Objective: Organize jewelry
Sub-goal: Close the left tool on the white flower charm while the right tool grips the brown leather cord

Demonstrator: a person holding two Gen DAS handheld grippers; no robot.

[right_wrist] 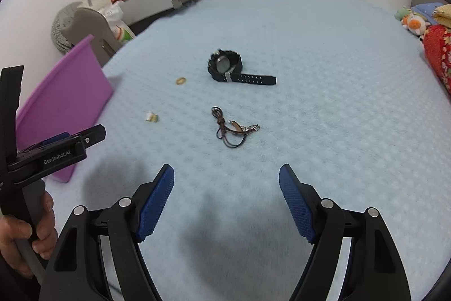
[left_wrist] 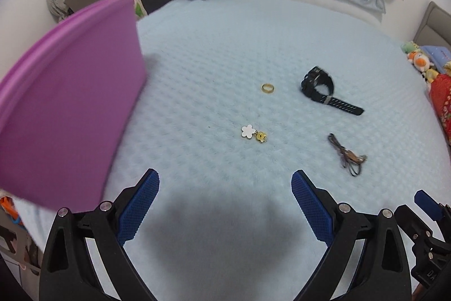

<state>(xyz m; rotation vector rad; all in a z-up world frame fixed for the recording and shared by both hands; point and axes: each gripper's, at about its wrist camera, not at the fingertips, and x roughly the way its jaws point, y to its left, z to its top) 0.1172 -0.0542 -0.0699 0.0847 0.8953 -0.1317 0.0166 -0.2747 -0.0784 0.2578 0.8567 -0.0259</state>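
Purple bin (left_wrist: 70,92) standing left; ring (left_wrist: 267,88), watch (left_wrist: 318,83), charm (left_wrist: 252,132), cord (left_wrist: 346,155) lying apart on blue bed (left_wrist: 211,47); both fingers (left_wrist: 139,205) (right_wrist: 156,200) being held spread, empty.

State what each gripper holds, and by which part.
Nothing. The left gripper and right gripper are both open and empty above the bed.

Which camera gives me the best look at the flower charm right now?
The left wrist view: the flower charm lies near the centre, with its white flower and small yellow piece both clear. In the right wrist view it is a small blurred speck near the purple bin.
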